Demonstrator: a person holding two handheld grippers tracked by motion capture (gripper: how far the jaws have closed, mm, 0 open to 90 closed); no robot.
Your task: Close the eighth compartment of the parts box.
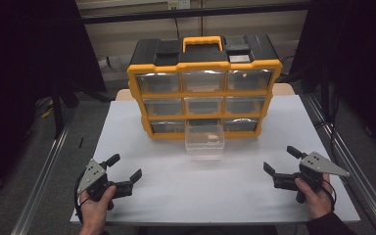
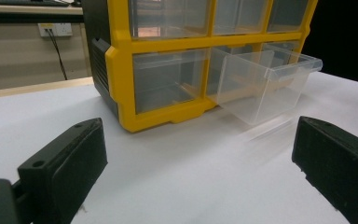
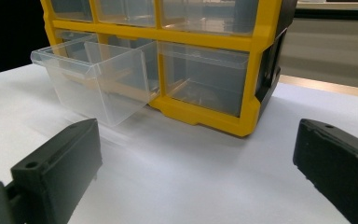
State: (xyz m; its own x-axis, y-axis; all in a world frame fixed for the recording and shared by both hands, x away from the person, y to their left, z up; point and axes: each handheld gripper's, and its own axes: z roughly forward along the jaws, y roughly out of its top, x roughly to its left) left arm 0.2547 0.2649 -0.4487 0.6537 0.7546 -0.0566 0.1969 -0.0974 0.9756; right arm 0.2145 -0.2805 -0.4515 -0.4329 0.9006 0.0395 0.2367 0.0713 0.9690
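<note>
No brand or lettering can be read anywhere on the yellow and black organizer (image 1: 204, 88); the pale patch on its top right is too small to make out. It stands on the white table (image 1: 152, 196), three rows of three clear drawers under an orange carry handle (image 1: 202, 43).

The bottom middle drawer (image 1: 204, 139) is pulled out toward the person. It lies ahead and to the right of the left gripper (image 1: 126, 166), and ahead and to the left of the right gripper (image 1: 282, 160). Both grippers sit low over the table near its front edge, well apart, each held in a hand, jaws spread wide with nothing between them.

From above, something small and brownish shows inside the drawer, too blurred to name. The left gripper view shows a wall socket (image 2: 56, 29) with a dark cable hanging from it, beyond the organizer's black side. The right gripper view shows the opposite black side and a strip of wood along the table's far edge.
</note>
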